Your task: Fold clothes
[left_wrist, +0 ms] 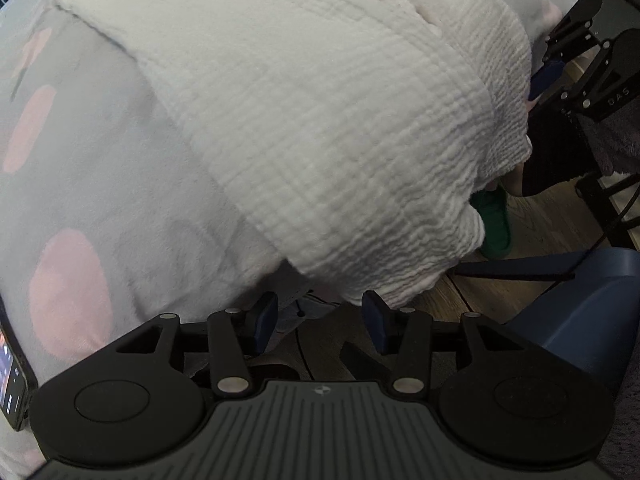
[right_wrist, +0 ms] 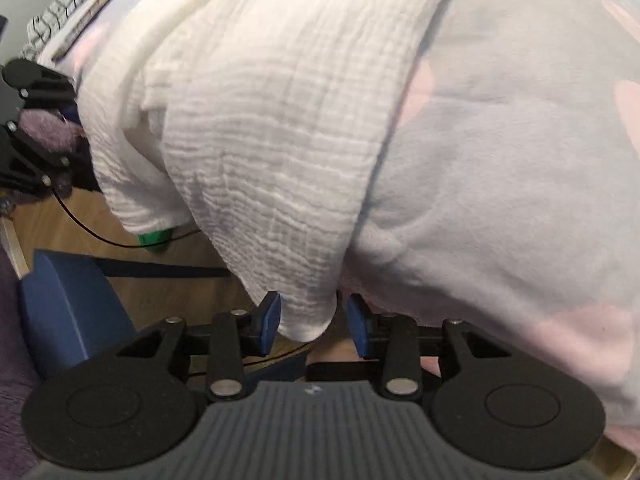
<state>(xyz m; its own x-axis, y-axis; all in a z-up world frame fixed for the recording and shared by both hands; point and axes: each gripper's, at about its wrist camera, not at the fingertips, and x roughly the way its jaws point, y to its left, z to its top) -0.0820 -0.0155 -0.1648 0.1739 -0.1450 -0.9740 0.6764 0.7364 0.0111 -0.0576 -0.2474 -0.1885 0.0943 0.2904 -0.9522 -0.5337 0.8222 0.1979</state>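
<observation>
A white crinkled garment (left_wrist: 320, 120) lies on a grey blanket with pink spots (left_wrist: 80, 160) and hangs over the bed's edge. My left gripper (left_wrist: 320, 320) is open, its blue pads just below the garment's hanging hem, holding nothing. In the right wrist view the same garment (right_wrist: 260, 120) drapes down, and its lowest corner (right_wrist: 308, 320) hangs between the open pads of my right gripper (right_wrist: 314, 324). The right gripper also shows in the left wrist view (left_wrist: 560, 64) at the garment's far edge. The left gripper shows at the left of the right wrist view (right_wrist: 36, 128).
Wooden floor (left_wrist: 540, 220) lies below the bed edge. A green object (left_wrist: 496, 224) sits on the floor under the garment. A blue box (left_wrist: 580, 304) stands at the right. A phone (left_wrist: 12, 380) lies on the blanket at the left. A black cable (right_wrist: 100, 236) crosses the floor.
</observation>
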